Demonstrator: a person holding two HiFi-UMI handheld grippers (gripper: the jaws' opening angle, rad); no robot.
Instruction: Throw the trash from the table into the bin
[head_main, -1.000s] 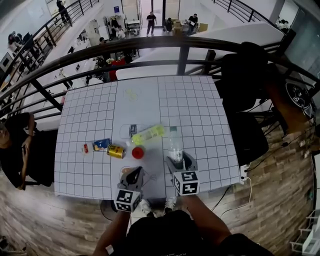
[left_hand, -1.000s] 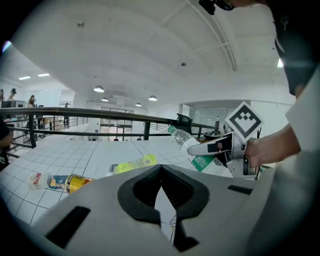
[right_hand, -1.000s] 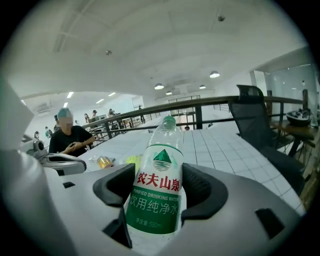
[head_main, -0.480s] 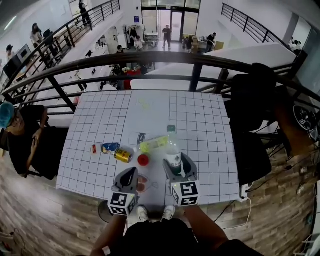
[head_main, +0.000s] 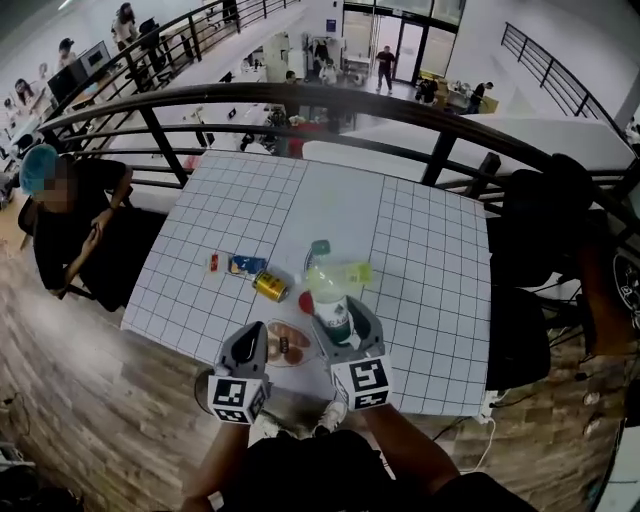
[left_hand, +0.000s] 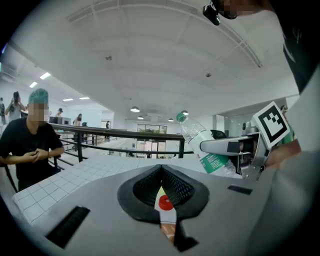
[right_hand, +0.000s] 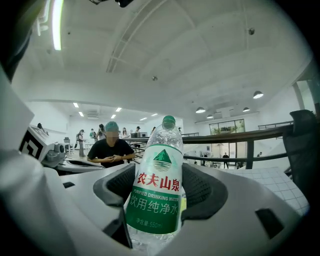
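Right gripper (head_main: 338, 318) jaws clamp bottle (head_main: 326, 290); left gripper (head_main: 262, 337) jaws pinch wrapper (head_main: 286, 343) edge: flimsy hold, could slip mid-carry.

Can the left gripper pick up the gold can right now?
Probably not: the left gripper is shut on a clear packet, though the gold can lies unobstructed on the table ahead of it.
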